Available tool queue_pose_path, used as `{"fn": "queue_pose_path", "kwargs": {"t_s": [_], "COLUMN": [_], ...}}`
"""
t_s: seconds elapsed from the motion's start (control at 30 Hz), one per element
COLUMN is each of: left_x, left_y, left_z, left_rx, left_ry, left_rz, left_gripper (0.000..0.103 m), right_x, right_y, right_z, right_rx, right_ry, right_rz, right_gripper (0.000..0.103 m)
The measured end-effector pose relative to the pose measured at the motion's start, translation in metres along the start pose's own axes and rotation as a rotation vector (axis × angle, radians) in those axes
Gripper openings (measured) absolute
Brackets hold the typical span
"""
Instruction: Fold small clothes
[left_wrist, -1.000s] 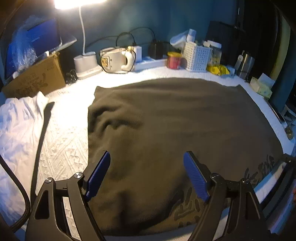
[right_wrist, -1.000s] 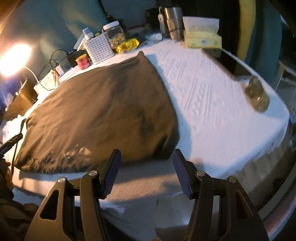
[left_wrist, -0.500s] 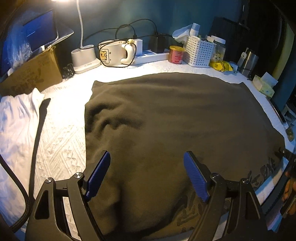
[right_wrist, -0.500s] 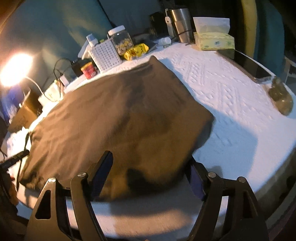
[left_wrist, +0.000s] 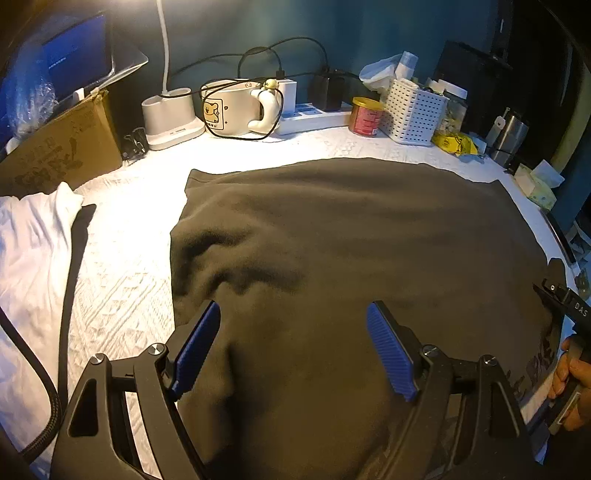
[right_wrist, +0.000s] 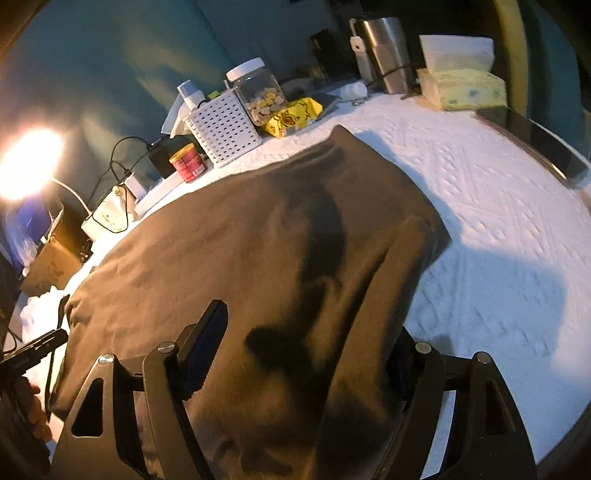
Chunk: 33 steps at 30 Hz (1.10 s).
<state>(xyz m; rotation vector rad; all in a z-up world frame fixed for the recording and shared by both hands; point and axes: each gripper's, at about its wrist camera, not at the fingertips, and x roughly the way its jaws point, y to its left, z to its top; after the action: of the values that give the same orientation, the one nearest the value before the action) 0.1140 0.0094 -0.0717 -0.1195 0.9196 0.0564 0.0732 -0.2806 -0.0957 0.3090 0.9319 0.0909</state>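
Note:
A dark brown garment (left_wrist: 351, 229) lies spread flat on the white textured tablecloth (left_wrist: 122, 288). My left gripper (left_wrist: 291, 310) hangs open just above its near left part, nothing between the blue pads. At that view's right edge, the right gripper (left_wrist: 565, 306) shows with a hand on it. In the right wrist view my right gripper (right_wrist: 310, 321) stands open over the garment (right_wrist: 240, 240) at its near right corner. A raised fold of the cloth's right edge lies between the jaws and hides most of the right finger. The pads do not press on it.
A white garment (left_wrist: 29, 258) lies at the left. Along the back stand a cardboard box (left_wrist: 55, 147), lamp base (left_wrist: 170, 118), mug (left_wrist: 229, 110), red can (left_wrist: 365, 116) and white basket (left_wrist: 413, 110). A tissue box (right_wrist: 461, 88), steel tumbler (right_wrist: 384, 51) and phone (right_wrist: 543, 144) are at the right.
My right gripper opened wider and moved from the table's near edge onto the garment's right corner. The left gripper crept forward over the cloth, still open.

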Motion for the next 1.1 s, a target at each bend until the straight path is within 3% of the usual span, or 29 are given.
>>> {"fn": "queue_pose_path", "kwargs": {"t_s": [0.07, 0.13, 0.2, 0.53, 1.1], "left_x": [0.004, 0.008, 0.012, 0.023, 0.013], "left_y": [0.003, 0.006, 0.009, 0.030, 0.078], "left_z": [0.004, 0.008, 0.011, 0.020, 0.017], "left_rx": [0.000, 0.003, 0.017, 0.009, -0.081], "left_ry": [0.003, 0.001, -0.004, -0.002, -0.051], "left_rz": [-0.001, 0.006, 0.024, 0.027, -0.045], "left_gripper": [0.081, 0.081, 0.081, 0.081, 0.081], "right_x": [0.006, 0.014, 0.022, 0.025, 0.014], "right_y": [0.006, 0.009, 0.011, 0.036, 0.142], "right_z": [0.004, 0.008, 0.012, 0.030, 0.043], "right_rx": [-0.015, -0.025, -0.027, -0.059, -0.286], "right_ry": [-0.008, -0.002, 0.019, 0.032, 0.020], "right_rz": [-0.017, -0.035, -0.028, 0.053, 0.078], "right_gripper": [0.070, 0.042, 0.023, 0.018, 0.018]}}
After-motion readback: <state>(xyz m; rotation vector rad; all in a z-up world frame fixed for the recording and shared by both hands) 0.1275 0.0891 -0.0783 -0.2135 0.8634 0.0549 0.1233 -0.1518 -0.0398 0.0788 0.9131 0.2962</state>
